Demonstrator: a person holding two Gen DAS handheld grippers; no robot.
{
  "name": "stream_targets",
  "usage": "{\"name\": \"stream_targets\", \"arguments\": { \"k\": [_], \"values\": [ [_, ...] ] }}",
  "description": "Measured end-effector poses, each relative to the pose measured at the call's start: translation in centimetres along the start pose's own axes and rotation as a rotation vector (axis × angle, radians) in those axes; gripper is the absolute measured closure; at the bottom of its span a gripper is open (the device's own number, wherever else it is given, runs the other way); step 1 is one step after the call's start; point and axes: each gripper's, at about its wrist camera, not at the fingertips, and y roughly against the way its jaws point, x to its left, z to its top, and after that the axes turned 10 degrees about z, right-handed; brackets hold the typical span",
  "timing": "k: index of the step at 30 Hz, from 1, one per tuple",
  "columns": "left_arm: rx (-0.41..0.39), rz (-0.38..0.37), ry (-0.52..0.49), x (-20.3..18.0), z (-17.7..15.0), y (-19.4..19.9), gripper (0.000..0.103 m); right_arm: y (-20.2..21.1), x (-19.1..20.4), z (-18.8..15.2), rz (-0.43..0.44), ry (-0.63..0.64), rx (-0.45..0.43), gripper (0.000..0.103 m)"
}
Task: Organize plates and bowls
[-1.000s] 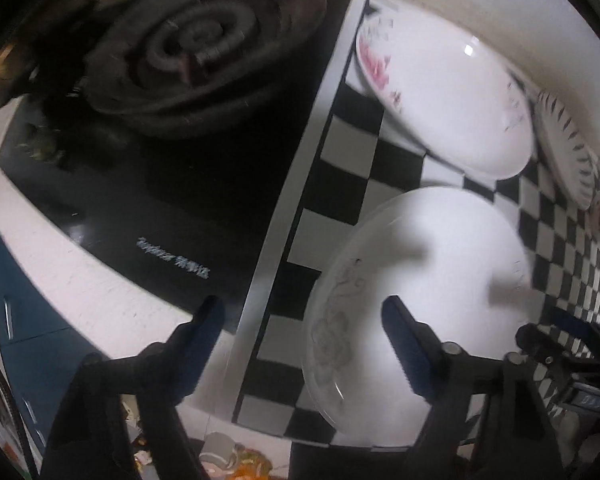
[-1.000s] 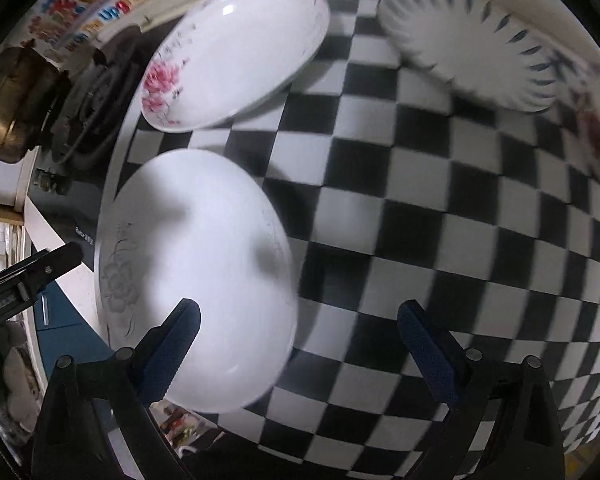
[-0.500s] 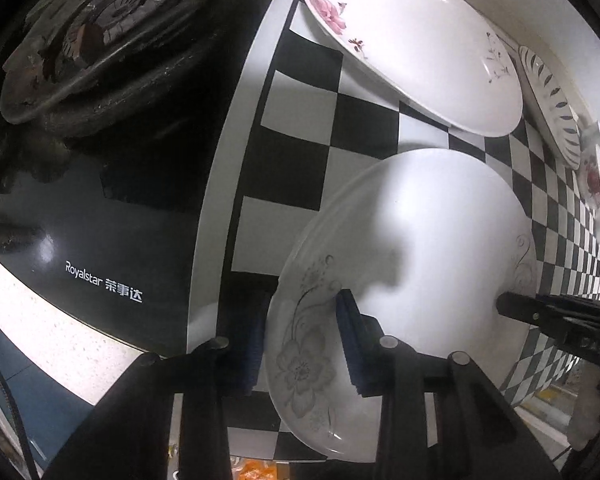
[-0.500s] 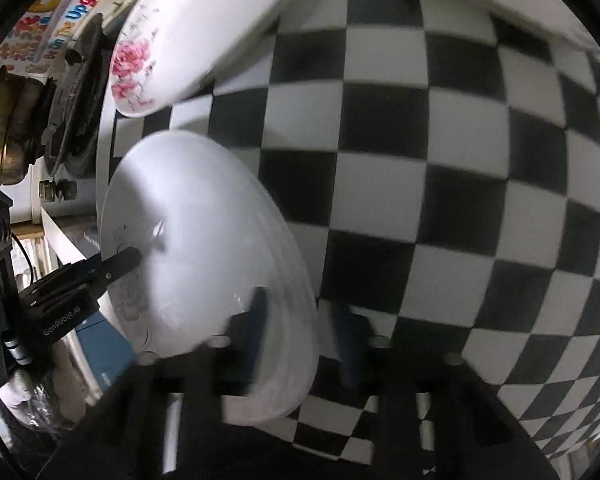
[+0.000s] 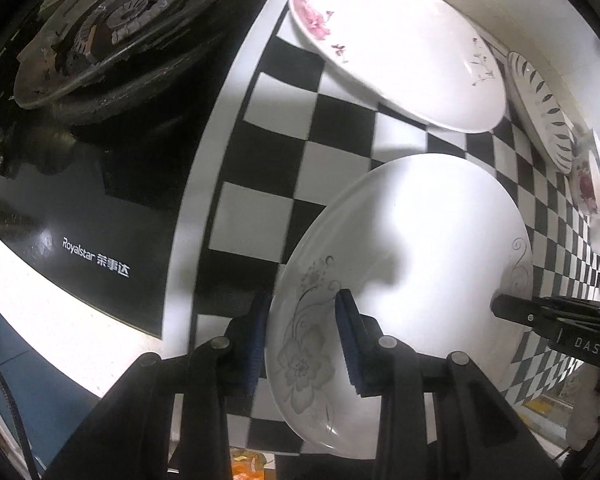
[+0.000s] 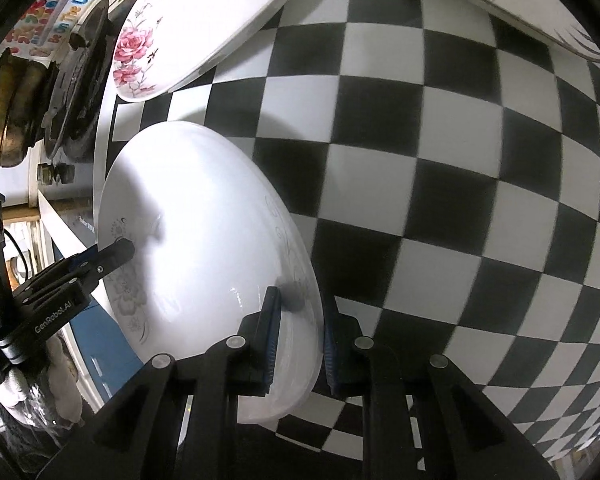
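Checkered counter [image 6: 440, 184], grey-flower plate [image 5: 420, 248] pinched at opposite rims (left claw [image 5: 302, 340], right claw [image 6: 300, 340]).

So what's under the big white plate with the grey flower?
Under the grey-flower plate lies the black-and-white checkered mat, showing all around its rim. The squares directly beneath are covered. One blue pad of each hand-held gripper also sits below the rim, mostly hidden.

Both grippers are black frames with dark blue ribbed pads and round silver screws along their arms. The left gripper [image 5: 302, 338] reads "GenRobot.AI" in white on its side; the right gripper [image 6: 300, 336] shows "DAS".
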Motion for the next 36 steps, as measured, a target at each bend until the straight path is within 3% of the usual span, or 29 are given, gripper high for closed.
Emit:
{"name": "stream_targets", "arguments": {
  "k": [13, 18, 27, 36],
  "values": [
    [-0.08, -0.006, -0.1, -5.8, 0.1, 4.8, 0.073, 6.6, -2.3, -1.8, 0.012, -0.033, -0.097, 0.082],
    [-0.096, -0.033, -0.163, -10.1, 0.6, 6.1, 0.073, 10.0, -4.8, -3.0, 0.008, -0.077, -0.156, 0.082],
    [-0.071, -0.06, -0.241, -17.9, 1.6, 4.5, 0.072, 13.5, -12.5, -5.6, 0.014, -0.184, -0.207, 0.082],
    [-0.003, -0.052, -0.255, -20.8, 1.4, 1.4, 0.072, 11.9, -17.4, -6.6, 0.009, -0.253, -0.188, 0.082]
  ]
}}
